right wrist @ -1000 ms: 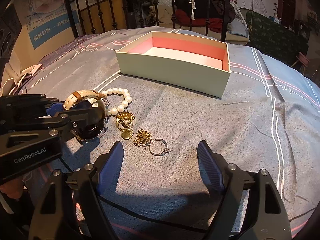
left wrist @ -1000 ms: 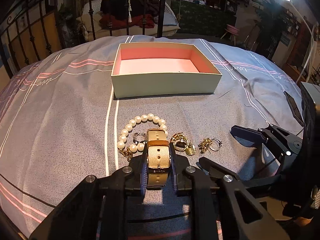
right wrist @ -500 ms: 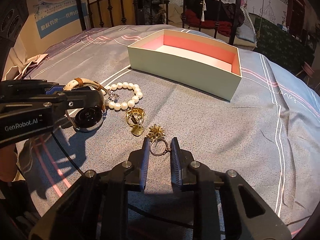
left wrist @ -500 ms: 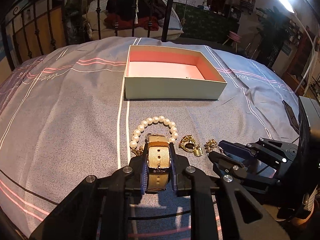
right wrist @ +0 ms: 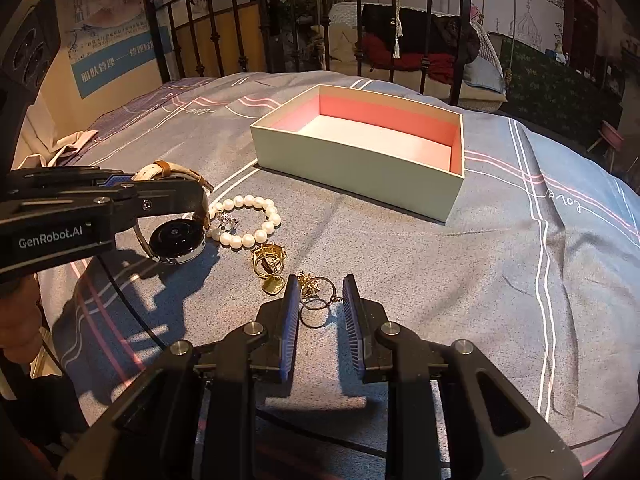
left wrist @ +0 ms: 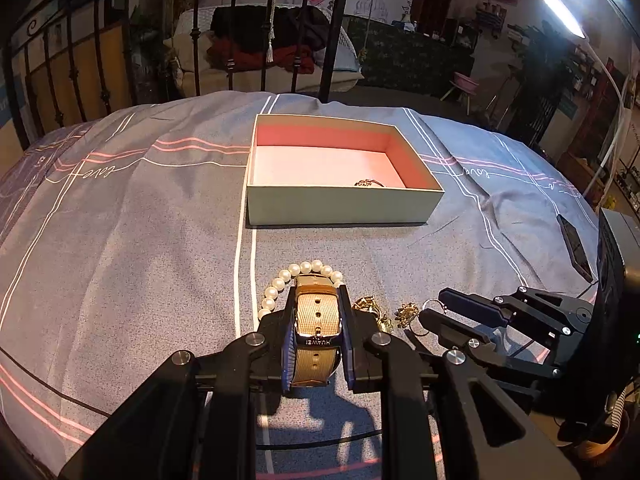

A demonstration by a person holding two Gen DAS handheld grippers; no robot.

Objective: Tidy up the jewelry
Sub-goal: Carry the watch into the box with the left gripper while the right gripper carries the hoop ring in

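Two pickups are in hand on the bed [left wrist: 120, 240]. The watch [left wrist: 318, 332] is clamped by its tan strap between the fingers of the left gripper [left wrist: 318, 336], its dark round case hanging below. The right gripper [right wrist: 320, 304] has just been closing, and its fingers are now pressed on a thin ring [right wrist: 318, 300] with a gold charm. Next, a lift and carry to the open pink-lined box [right wrist: 360, 168] seems called for. The pearl bracelet [right wrist: 248, 220] and gold pieces [right wrist: 270, 264] are left on the bedspread.
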